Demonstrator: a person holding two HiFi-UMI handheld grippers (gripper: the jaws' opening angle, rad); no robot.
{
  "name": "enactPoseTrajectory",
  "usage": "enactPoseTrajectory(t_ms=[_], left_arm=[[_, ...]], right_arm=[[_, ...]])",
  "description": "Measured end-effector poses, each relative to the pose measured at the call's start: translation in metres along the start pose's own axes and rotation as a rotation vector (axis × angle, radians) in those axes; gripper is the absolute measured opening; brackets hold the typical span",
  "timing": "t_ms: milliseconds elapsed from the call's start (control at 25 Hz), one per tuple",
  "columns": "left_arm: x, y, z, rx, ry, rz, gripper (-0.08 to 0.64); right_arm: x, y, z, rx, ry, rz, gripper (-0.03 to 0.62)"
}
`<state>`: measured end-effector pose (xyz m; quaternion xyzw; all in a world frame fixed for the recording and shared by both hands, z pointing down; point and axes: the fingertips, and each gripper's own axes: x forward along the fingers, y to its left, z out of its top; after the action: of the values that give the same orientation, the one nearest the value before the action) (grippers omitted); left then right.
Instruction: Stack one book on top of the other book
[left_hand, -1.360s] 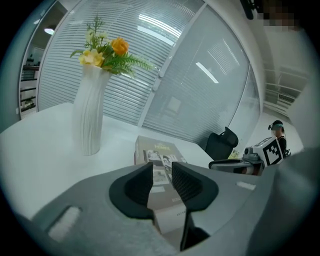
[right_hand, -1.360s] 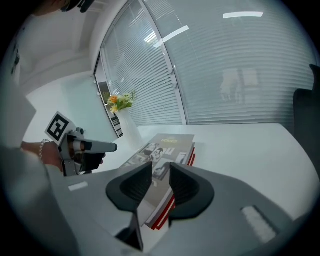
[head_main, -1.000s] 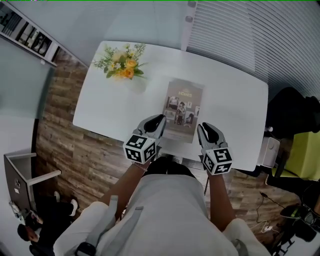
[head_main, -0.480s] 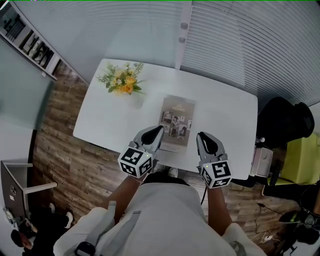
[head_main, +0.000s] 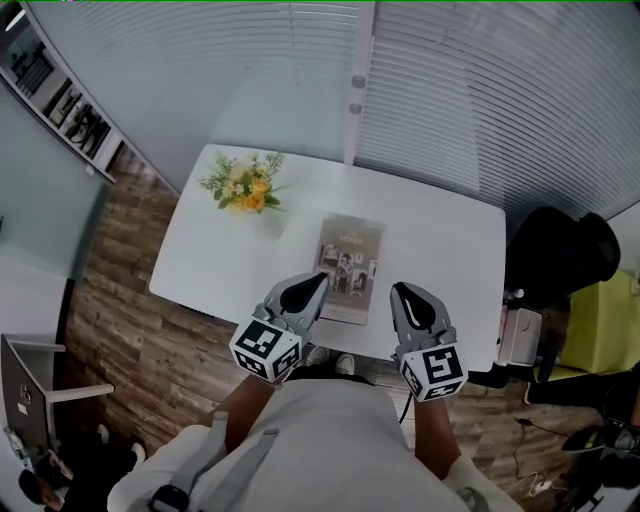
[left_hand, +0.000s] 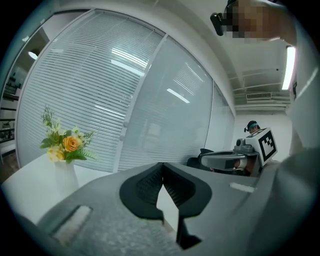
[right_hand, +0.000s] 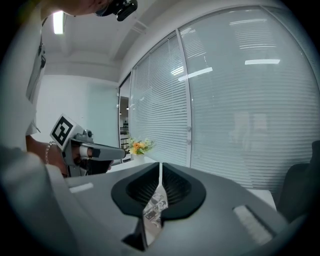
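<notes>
Both grippers have risen off the table's (head_main: 445, 235) near edge since the earlier frame; the left gripper (head_main: 319, 281) is now closed and empty; the right gripper's (head_main: 398, 291) jaws have just been closing and stand almost together, nothing between them; the book (head_main: 350, 258) lies flat by the near edge, mid-table; flowers (head_main: 243, 184) hold the far left corner; bare top right of the book.

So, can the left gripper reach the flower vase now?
Probably yes: only bare table lies between the left gripper and the flower vase; the book sits aside. Its shut jaws must open first.
</notes>
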<state>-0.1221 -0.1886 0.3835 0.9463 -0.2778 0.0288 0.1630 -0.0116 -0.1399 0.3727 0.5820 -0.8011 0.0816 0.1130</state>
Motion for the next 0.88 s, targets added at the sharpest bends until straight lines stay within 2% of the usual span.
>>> enactPoseTrajectory(t_ms=[480, 880], left_arm=[[-0.011, -0.021, 0.034, 0.054, -0.040, -0.039, 0.005], [-0.014, -0.032, 0.051, 0.094, -0.066, -0.049, 0.005]], right_arm=[[-0.020, 0.013, 0.048, -0.045, -0.062, -0.002, 0.018], [-0.032, 0.011, 0.061, -0.048, -0.087, -0.017, 0.011]])
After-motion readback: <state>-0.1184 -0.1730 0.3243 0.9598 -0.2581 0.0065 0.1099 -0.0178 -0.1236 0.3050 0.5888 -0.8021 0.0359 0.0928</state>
